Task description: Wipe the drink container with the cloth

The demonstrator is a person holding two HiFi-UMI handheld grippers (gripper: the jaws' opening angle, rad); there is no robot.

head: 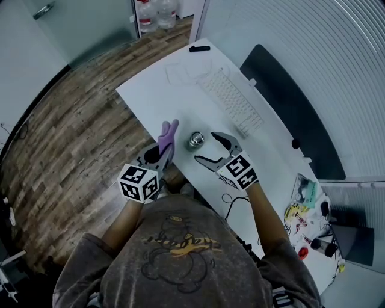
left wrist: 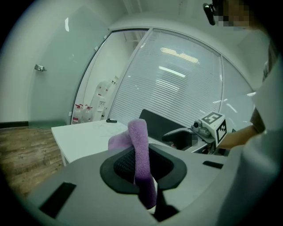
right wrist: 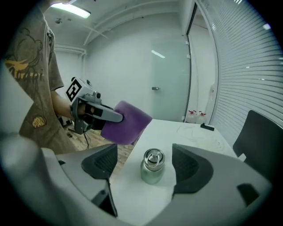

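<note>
Near the front edge of the white counter (head: 180,102), the drink container (right wrist: 152,166) stands upright on its base, well clear of the keyboard (head: 231,99) further back.

Right gripper (head: 206,147): jaws spread wide and empty. The container sits just ahead of the mouth, roughly centred between the two pads, and neither pad touches it. I judge this line-up is meant to let the gripper close on the body and steady it, since an unheld container this small would likely slide or tip under a wiping stroke.

Left gripper (head: 159,155): jaws closed on the purple cloth (left wrist: 140,154), which is pinched low down. A thick folded length of cloth stands up and forward past the jaw tips. That free end is the working surface, and I read the low pinch as deliberate, to keep the hard jaws off the container. The cloth hangs in the air just beside the container, on its left, and is not in contact with it.

Containers: the drink container has a pale, frosted-looking body and a silver cap with a ring, and the cap is on. I cannot tell whether it holds anything. Large bottles (head: 156,13) stand on the floor beyond the counter's far end, and their contents are not readable either.

Wiping has not begun.
</note>
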